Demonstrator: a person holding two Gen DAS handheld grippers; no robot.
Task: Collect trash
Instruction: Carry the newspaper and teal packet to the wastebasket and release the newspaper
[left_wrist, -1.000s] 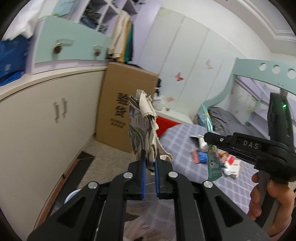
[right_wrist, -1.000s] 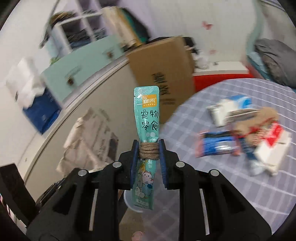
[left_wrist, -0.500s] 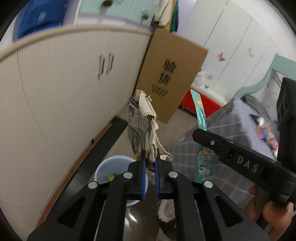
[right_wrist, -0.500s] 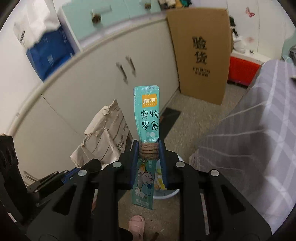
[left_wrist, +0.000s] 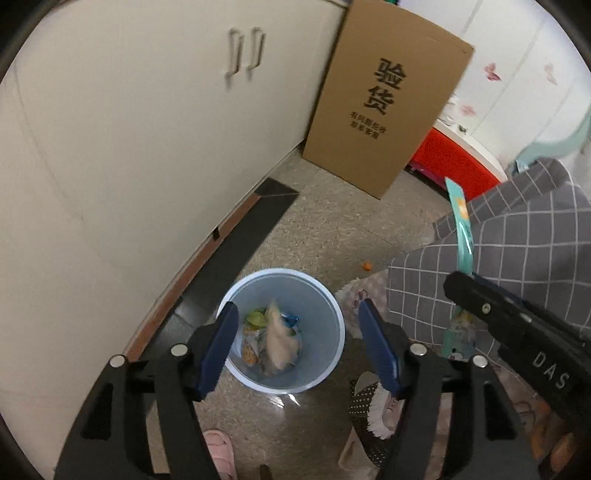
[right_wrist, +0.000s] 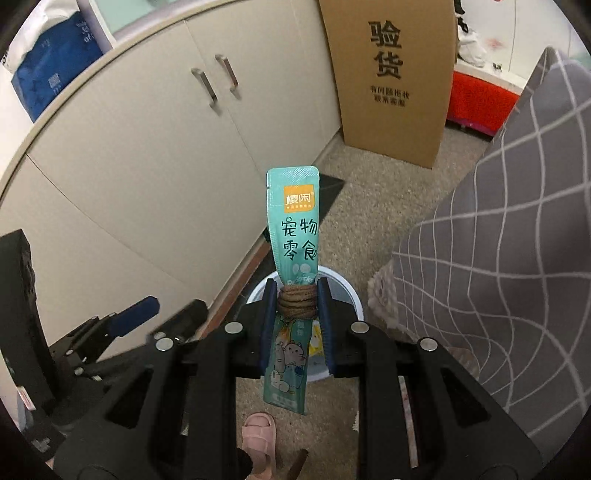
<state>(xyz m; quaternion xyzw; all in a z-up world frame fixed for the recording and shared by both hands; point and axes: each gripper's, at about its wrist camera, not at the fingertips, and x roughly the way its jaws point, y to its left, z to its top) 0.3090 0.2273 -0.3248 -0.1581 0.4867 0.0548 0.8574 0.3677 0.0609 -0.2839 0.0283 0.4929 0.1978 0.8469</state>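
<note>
The left gripper (left_wrist: 297, 332) hangs released above the bin (left_wrist: 325, 306), where blurred trash (left_wrist: 275, 338) lies. The right gripper (right_wrist: 295, 306) clenches a teal sachet (right_wrist: 295, 229), which hides most of that bin from its camera.

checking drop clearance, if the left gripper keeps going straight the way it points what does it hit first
Most likely the light blue trash bin: the open left gripper frames its mouth, with nothing visible between. It would probably reach the trash inside, though depth is hard to judge.
</note>
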